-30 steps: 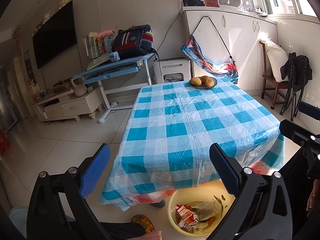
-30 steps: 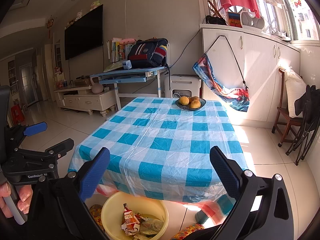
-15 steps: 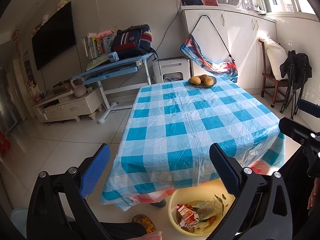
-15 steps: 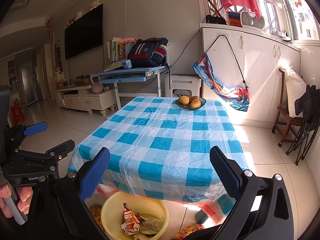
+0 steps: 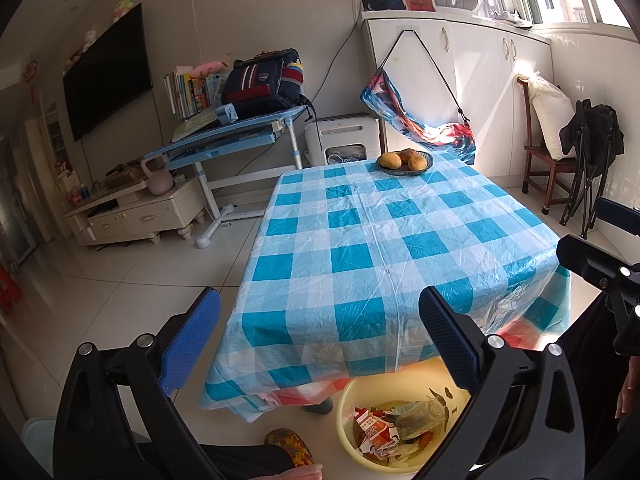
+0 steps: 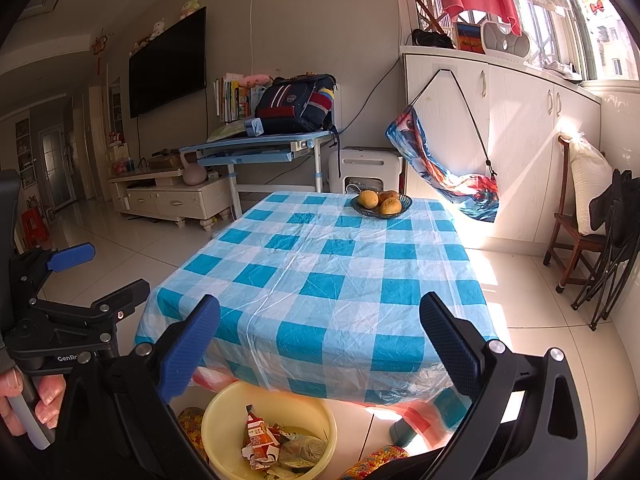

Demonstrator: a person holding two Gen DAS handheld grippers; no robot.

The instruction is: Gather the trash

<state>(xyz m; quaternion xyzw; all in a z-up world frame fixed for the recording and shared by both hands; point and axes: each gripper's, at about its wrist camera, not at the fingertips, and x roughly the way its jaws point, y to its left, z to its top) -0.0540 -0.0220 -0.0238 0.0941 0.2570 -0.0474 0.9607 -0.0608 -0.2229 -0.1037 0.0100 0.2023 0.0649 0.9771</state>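
A yellow basin stands on the floor under the near edge of the table; it also shows in the right wrist view. It holds trash: a red and white carton, a crushed clear bottle and wrappers. My left gripper is open and empty, held above the basin before the table's near edge. My right gripper is open and empty too, at the same edge. The table top bears no trash.
The table has a blue and white checked plastic cloth. A dish of fruit sits at its far end. A wooden chair and a folded black chair stand at the right. A blue desk stands behind.
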